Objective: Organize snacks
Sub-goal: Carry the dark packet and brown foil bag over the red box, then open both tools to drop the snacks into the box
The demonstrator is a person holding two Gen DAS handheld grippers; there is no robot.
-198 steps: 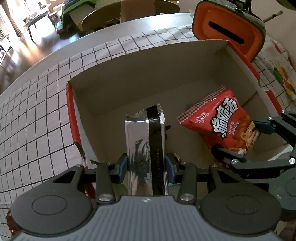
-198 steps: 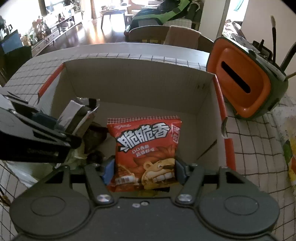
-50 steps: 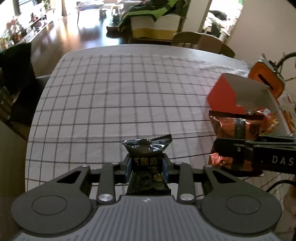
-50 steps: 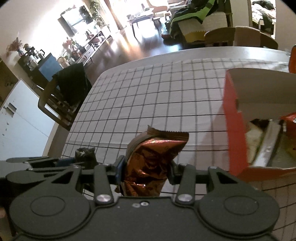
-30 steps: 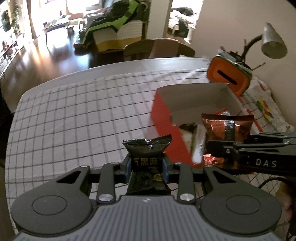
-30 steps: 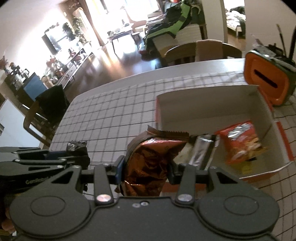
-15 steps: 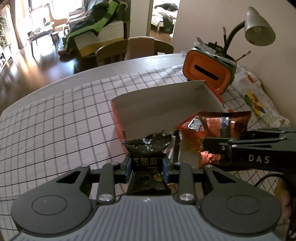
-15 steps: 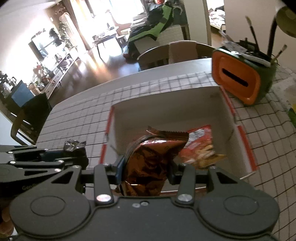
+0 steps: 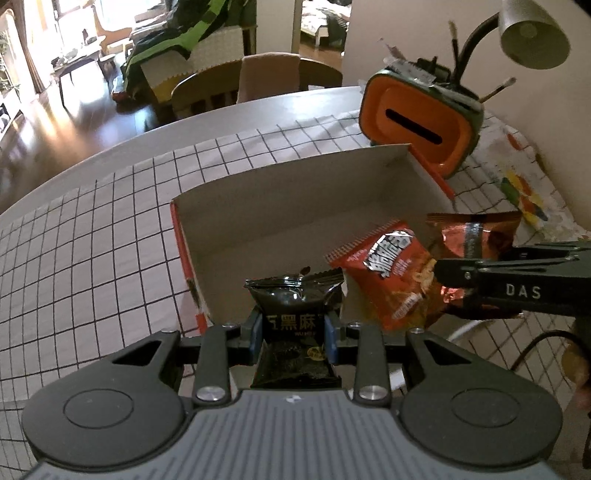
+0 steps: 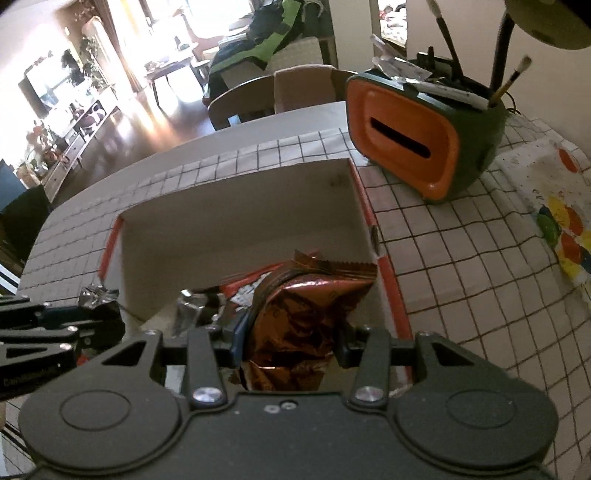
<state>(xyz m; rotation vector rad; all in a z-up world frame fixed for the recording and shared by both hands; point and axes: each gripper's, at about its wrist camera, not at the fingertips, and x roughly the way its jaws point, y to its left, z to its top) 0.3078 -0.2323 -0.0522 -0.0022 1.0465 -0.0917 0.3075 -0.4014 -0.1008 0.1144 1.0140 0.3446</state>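
My left gripper (image 9: 293,328) is shut on a black snack packet (image 9: 295,314) and holds it over the near edge of the open cardboard box (image 9: 295,195). My right gripper (image 10: 290,341) is shut on a copper-brown foil snack bag (image 10: 303,325), held above the box's (image 10: 240,206) near right part; the bag also shows in the left wrist view (image 9: 476,236). A red snack bag (image 9: 388,269) lies inside the box, with a silver packet (image 10: 192,306) beside it.
An orange and green pen holder (image 9: 421,118) with brushes stands behind the box's right corner, under a desk lamp (image 9: 532,33). A colourful cloth (image 10: 554,221) lies at the right. The table has a checked cloth (image 9: 92,229). Chairs stand beyond the far edge.
Both grippers have moved right and closer to the box with their snacks still held. The box now lies directly ahead of both.
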